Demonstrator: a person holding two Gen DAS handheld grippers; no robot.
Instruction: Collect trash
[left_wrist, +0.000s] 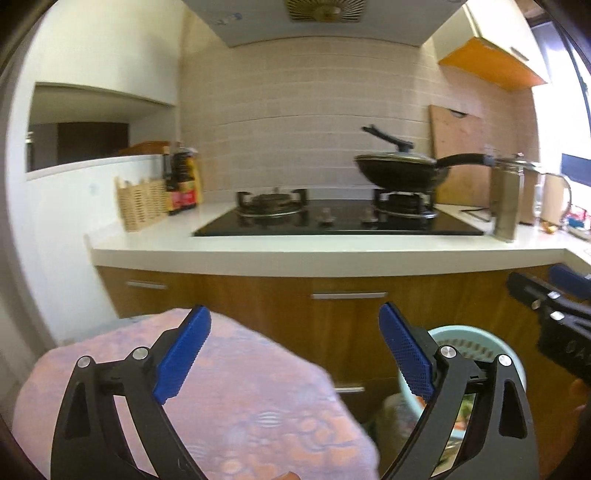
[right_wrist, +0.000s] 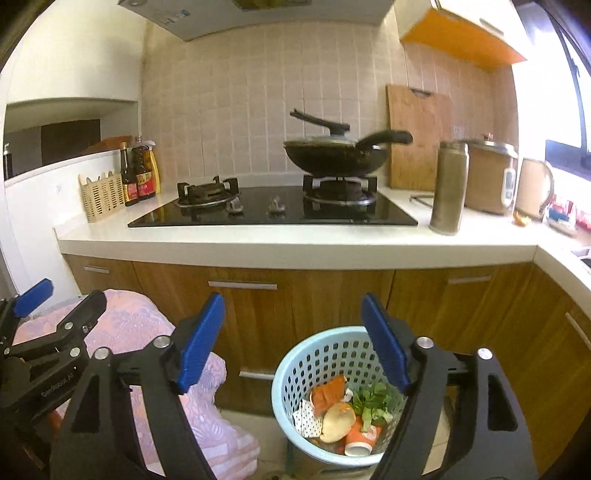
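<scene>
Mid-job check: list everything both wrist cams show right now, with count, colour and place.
basket: 1, pale blue, on floor by cabinets
trash: several pieces, orange, green, white, in basket
cloth: 1, pink patterned, left of basket
wok: 1, black, lidded, on right burner
flask: 1, steel, on counter right of hob
bottles: about three, dark, left of hob
cutting board: 1, wooden, against wall
left gripper: black, blue pads, open, empty
right gripper: same, open, empty

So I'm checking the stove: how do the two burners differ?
The right burner carries a black wok with a lid; the left burner is bare. The left burner's cap and grate show fully; the right burner's are mostly hidden under the wok. Both sit on the same black glass hob.
</scene>
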